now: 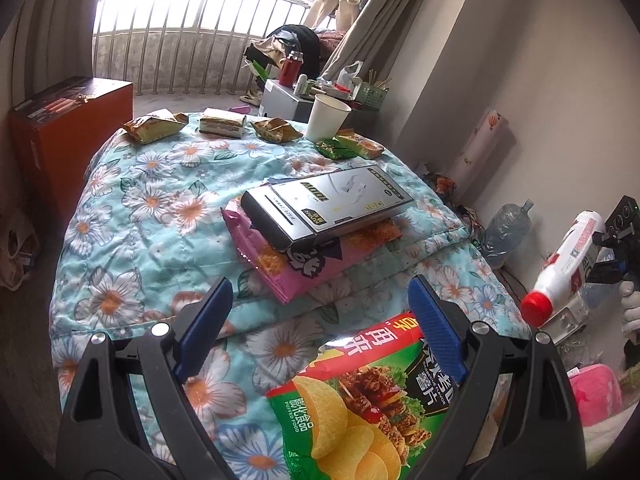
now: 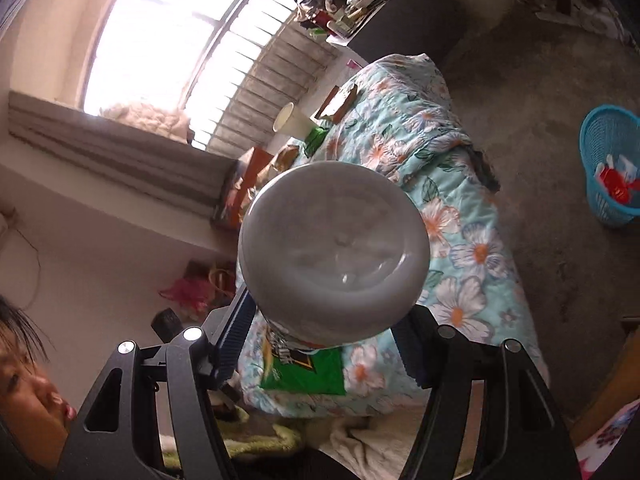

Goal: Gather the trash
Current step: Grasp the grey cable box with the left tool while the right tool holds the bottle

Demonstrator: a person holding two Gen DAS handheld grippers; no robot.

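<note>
My right gripper (image 2: 324, 312) is shut on a white bottle (image 2: 334, 252), whose round base fills the middle of the right wrist view. The left wrist view shows that bottle (image 1: 564, 268) in the air at the right edge, its red cap (image 1: 536, 310) pointing down-left. My left gripper (image 1: 320, 284) hovers open over a green chip bag (image 1: 360, 412) on the floral quilt (image 1: 160, 216). Farther back lie a silver box (image 1: 328, 208) on a pink bag (image 1: 288, 276), a paper cup (image 1: 328, 118) and several snack wrappers (image 1: 154, 126).
A blue basket (image 2: 612, 168) with red and white scraps inside stands on the floor to the right. An orange box (image 1: 68, 132) sits left of the quilt, and a water jug (image 1: 508, 228) by the wall. A person's head (image 2: 28, 380) is at lower left.
</note>
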